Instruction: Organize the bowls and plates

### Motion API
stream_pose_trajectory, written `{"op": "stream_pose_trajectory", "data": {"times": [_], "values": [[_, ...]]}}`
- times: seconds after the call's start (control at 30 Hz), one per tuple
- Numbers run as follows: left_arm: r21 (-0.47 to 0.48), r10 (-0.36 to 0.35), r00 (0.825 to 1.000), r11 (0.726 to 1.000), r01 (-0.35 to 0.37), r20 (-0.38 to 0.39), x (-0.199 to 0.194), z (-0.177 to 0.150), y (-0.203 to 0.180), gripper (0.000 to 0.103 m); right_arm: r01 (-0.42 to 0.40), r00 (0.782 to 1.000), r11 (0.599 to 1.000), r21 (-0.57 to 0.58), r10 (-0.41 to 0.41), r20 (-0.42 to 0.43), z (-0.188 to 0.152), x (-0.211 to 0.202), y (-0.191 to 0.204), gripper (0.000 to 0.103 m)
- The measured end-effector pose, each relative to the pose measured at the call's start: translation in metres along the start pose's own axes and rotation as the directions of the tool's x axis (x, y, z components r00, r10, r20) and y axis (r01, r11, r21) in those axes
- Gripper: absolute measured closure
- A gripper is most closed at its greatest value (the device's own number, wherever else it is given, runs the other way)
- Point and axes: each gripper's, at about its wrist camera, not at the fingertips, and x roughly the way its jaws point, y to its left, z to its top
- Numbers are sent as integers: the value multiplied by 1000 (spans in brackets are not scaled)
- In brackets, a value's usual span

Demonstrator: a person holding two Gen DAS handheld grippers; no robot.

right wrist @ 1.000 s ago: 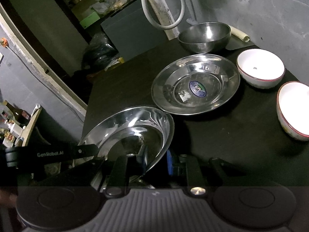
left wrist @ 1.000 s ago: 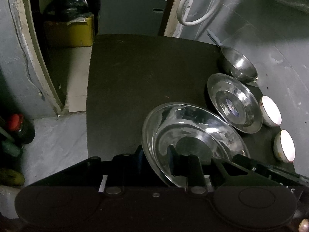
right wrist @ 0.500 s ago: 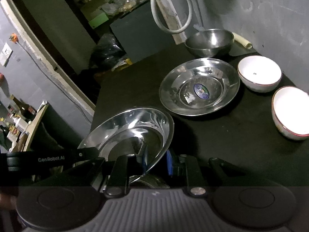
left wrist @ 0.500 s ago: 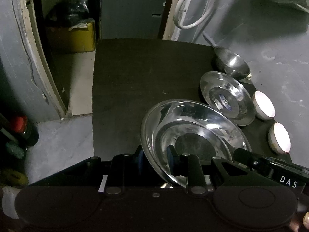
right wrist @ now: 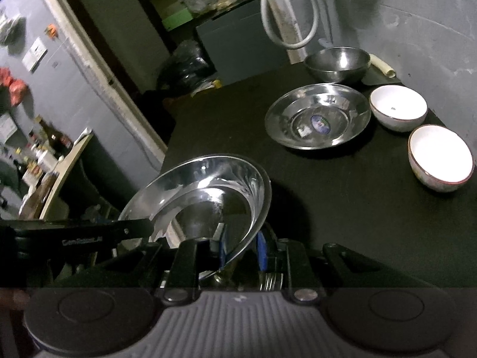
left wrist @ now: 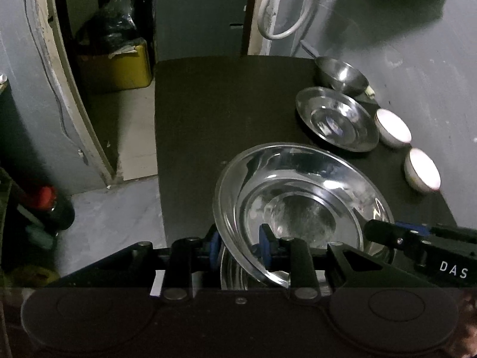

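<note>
shiny steel plate (left wrist: 298, 197), tilted, rim gripped

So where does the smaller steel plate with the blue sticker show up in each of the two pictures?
Left wrist view: the sticker plate lies upper right, by the table's far edge.
Right wrist view: the sticker plate lies right of centre, upper half.
Shared landmark: the round steel bowl just behind it.
</note>
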Motion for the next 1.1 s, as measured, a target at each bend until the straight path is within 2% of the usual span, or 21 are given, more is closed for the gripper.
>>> {"op": "stream_pose_trajectory", "data": {"times": [0.5, 0.63, 0.73, 1.1], "values": [[44, 23, 998, 999, -21, -61, -4, -39, -8, 73, 27, 996, 995, -99, -35, -81, -31, -17, 15, 78], [60, 36, 996, 998, -31, -76, -2, -41, -13, 72, 34, 995, 994, -101, -44, -94, -34, -17, 15, 74], [72, 47, 995, 997, -41, -82, -1, -41, -15, 69, 34, 994, 994, -107, -45, -101, -36, -17, 17, 74], [61, 53, 993, 997, -46, -107, 6, -43, -16, 69, 42, 991, 991, -128, -58, -122, -38, -13, 18, 73]]}}
